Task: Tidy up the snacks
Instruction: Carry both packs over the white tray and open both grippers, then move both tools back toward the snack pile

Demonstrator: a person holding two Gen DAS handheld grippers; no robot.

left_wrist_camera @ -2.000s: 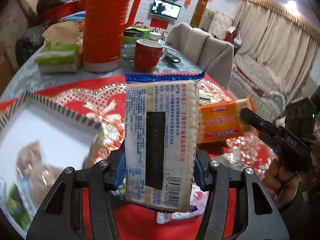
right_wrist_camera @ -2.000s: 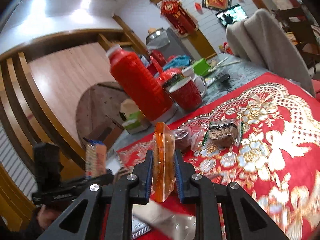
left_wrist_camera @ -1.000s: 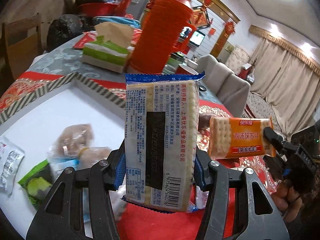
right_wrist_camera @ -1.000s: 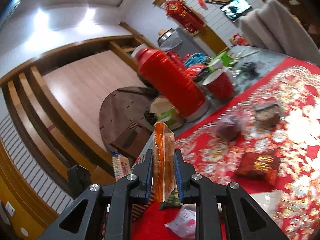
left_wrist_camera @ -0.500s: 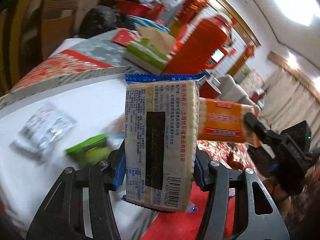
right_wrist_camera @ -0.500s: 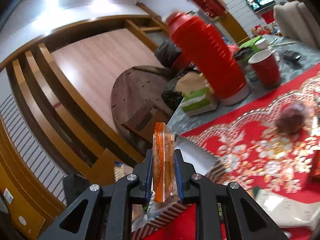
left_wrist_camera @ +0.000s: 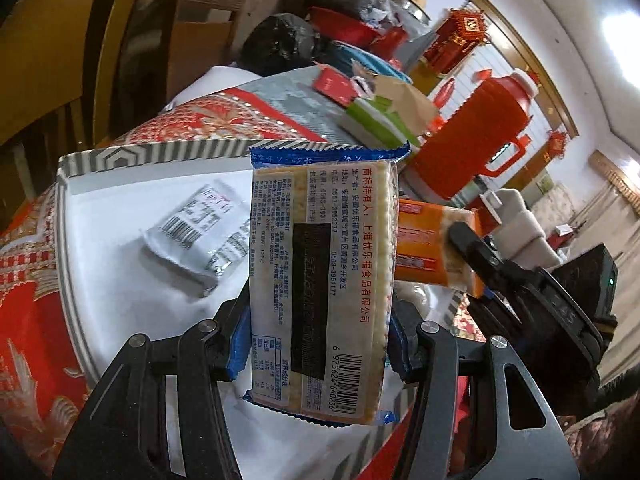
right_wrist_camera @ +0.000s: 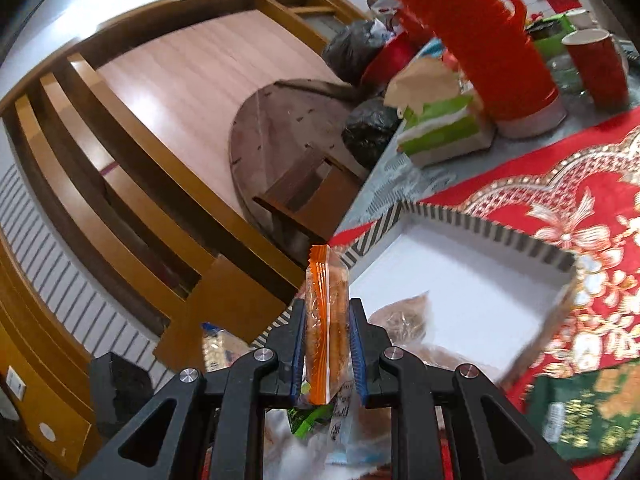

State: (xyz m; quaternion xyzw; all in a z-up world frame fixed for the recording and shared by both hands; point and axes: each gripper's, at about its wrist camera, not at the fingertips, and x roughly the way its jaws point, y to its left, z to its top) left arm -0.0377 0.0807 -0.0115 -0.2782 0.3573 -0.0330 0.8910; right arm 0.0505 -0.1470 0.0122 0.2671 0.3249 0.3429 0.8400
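The left gripper (left_wrist_camera: 318,344) is clamped on a clear, blue-edged pack of pale crackers (left_wrist_camera: 320,276), its blue pads pressing both long sides so the pack stands upright with the printed back and barcode toward the camera. The right gripper (right_wrist_camera: 327,356) is closed tight on a slim orange-wrapped cracker pack (right_wrist_camera: 326,328), held edge-on between its pads. In the left wrist view that orange pack sits just beside the blue-edged one, on its right.

Both packs hang over a shallow white cardboard tray with a grey-and-white striped rim (left_wrist_camera: 152,152). Inside it lie a white sachet with a barcode (left_wrist_camera: 200,232), and in the right wrist view a clear-wrapped brown pastry (right_wrist_camera: 404,316) and a green packet (right_wrist_camera: 310,416).

The tray rests on a red and gold embroidered cloth (right_wrist_camera: 592,208) covering the counter. Farther back stand a green and white tissue pack (right_wrist_camera: 444,132), a tall ribbed red thermos (right_wrist_camera: 472,36) and a red mug (right_wrist_camera: 598,66).
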